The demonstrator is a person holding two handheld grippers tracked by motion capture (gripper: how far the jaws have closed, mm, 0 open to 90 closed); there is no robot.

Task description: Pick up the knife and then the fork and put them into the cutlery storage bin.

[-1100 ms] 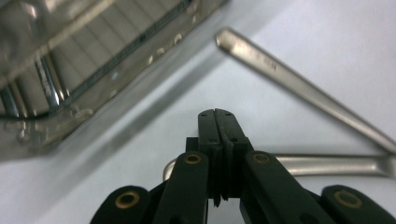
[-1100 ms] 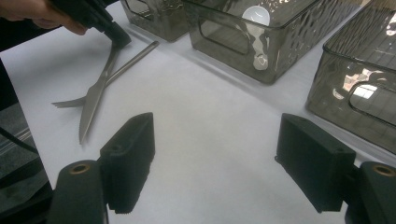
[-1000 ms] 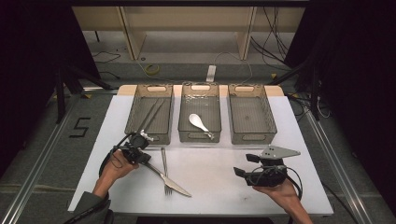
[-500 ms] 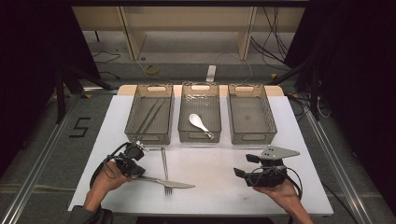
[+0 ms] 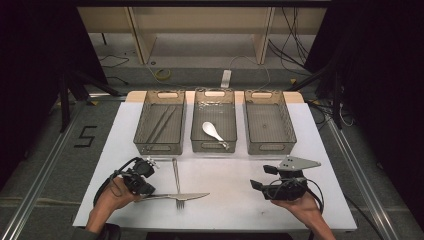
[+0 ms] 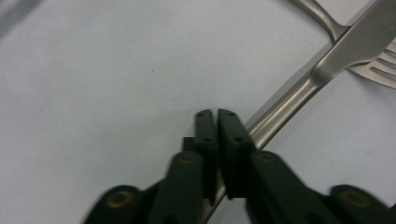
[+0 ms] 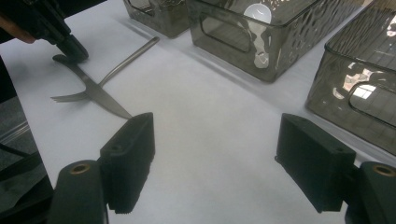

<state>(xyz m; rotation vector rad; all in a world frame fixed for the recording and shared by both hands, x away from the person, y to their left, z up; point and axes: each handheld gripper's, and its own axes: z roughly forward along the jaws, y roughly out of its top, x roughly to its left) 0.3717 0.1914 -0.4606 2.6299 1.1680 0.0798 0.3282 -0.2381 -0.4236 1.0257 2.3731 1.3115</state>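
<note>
Now the knife (image 5: 172,196) lies flat on the table (image 5: 230,175) near its front edge, blade pointing right, its blade crossing over the fork (image 5: 176,182) just above the tines. The left hand-held gripper (image 5: 145,192) sits at the knife's handle end; its jaws have just been parting a little, yet they are all but closed, with only a thin slit between them, and the handle runs beside and under them (not between the pads). The right hand-held gripper (image 5: 256,185) hovers well apart to the right, jaws wide and empty. Behind stand three bins: the left bin (image 5: 160,122) holds chopsticks (image 5: 162,122), the middle bin (image 5: 214,120) a spoon (image 5: 214,132).
</note>
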